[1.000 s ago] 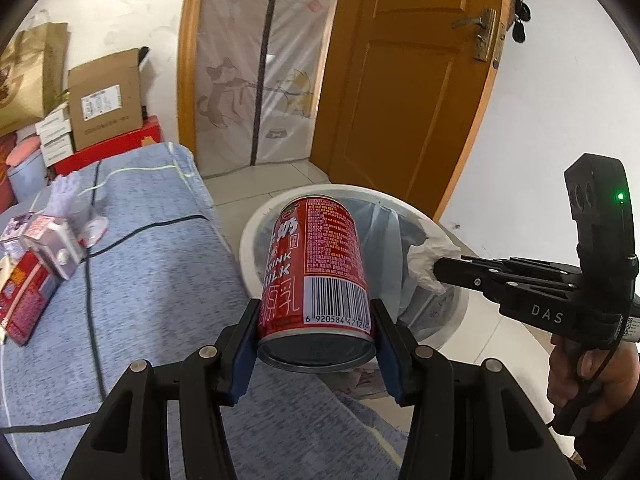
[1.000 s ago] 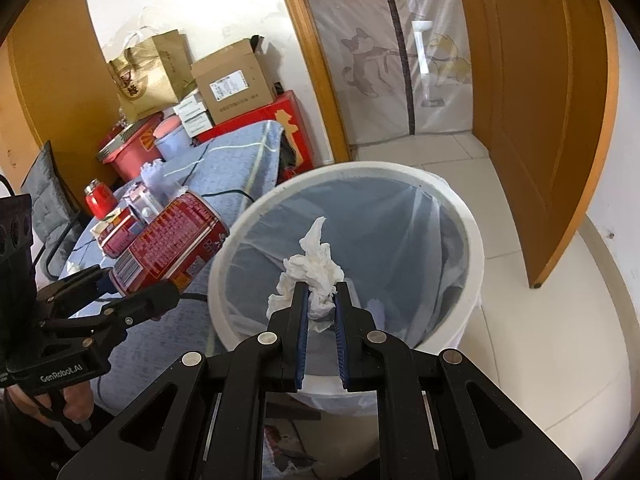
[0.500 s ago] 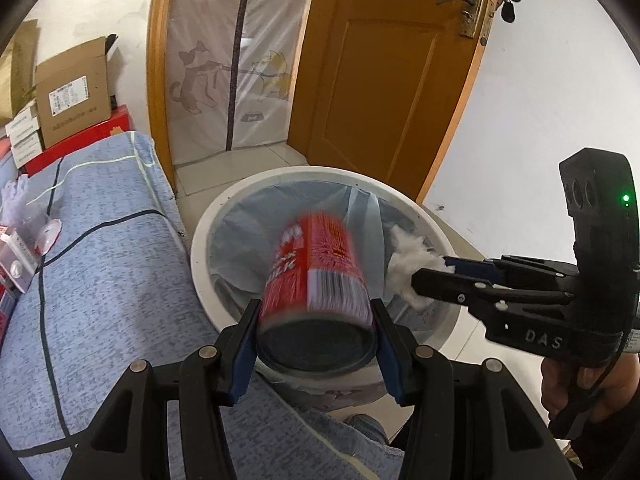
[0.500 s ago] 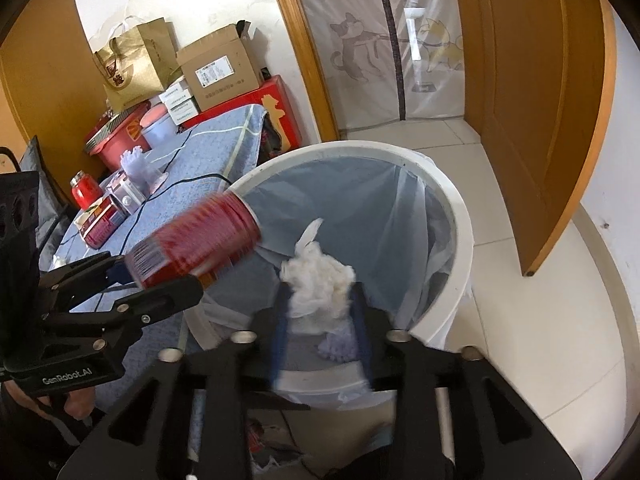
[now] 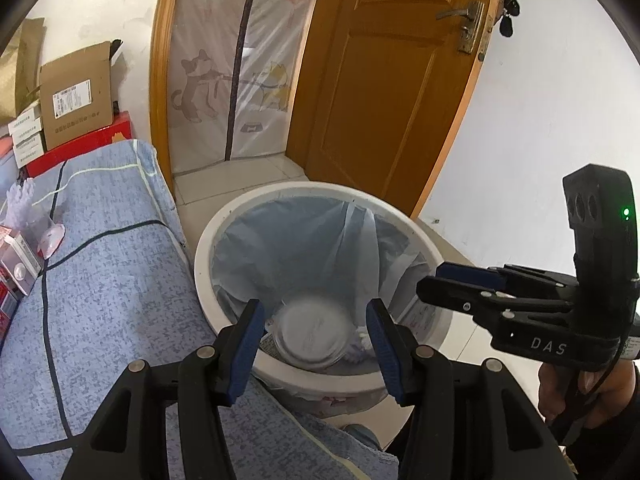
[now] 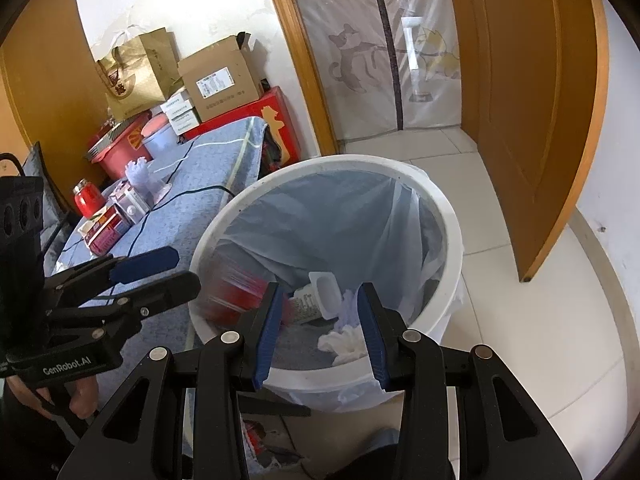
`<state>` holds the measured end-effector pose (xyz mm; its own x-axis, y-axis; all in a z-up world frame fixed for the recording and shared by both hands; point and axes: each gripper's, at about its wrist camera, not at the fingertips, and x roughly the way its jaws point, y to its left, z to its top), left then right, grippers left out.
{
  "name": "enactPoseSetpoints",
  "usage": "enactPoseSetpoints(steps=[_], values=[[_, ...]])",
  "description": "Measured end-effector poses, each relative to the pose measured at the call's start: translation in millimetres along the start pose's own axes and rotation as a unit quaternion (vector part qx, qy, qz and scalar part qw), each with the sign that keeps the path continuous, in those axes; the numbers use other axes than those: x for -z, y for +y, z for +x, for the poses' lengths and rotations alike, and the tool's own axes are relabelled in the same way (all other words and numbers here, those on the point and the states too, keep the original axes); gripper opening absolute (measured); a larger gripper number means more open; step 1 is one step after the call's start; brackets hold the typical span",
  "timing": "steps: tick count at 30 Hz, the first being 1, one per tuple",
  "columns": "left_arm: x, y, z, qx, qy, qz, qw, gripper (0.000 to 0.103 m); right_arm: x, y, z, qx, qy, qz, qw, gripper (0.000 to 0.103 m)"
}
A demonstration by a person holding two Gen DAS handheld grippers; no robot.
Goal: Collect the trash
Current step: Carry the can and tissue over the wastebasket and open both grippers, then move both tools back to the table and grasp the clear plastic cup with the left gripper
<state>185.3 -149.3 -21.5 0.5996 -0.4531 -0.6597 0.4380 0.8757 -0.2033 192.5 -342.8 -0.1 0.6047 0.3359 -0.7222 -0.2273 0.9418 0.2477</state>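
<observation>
As it blurs, the can [image 5: 307,334] lies below the left hand-held gripper [image 5: 316,338].

**Blue-clothed table and tiled floor**

The table under a speckled blue cloth [image 6: 192,216] carries a red flask [image 6: 86,202], small cartons [image 6: 116,216] and a clear plastic stand [image 6: 140,178] at its far left. On the pale tiled floor [image 6: 528,320] beside it stands a white round bin [image 6: 450,236].
</observation>
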Motion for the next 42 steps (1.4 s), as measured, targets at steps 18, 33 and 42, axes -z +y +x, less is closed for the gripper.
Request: enactPoseSetpoints(steps=[18,33,42], values=[[21.8,20.7,-61.2,-0.033,-0.041,-0.050,0.9974,0.053,2.1,42.3,-22.1,-0.039,-0.026,-0.037,0.998,0.040],[59.2,63.8,-127.2,-0.101,-0.078,-0.101,0.9867,0.053,10.5,110.7,-16.3,-0.103,-0.025,-0.085,0.991,0.040],[78.9,98.5,-155.3,-0.158,-0.090,-0.131,0.9745,0.053,11.1,144.4,0.2,-0.140,-0.005,-0.115,0.984,0.040]])
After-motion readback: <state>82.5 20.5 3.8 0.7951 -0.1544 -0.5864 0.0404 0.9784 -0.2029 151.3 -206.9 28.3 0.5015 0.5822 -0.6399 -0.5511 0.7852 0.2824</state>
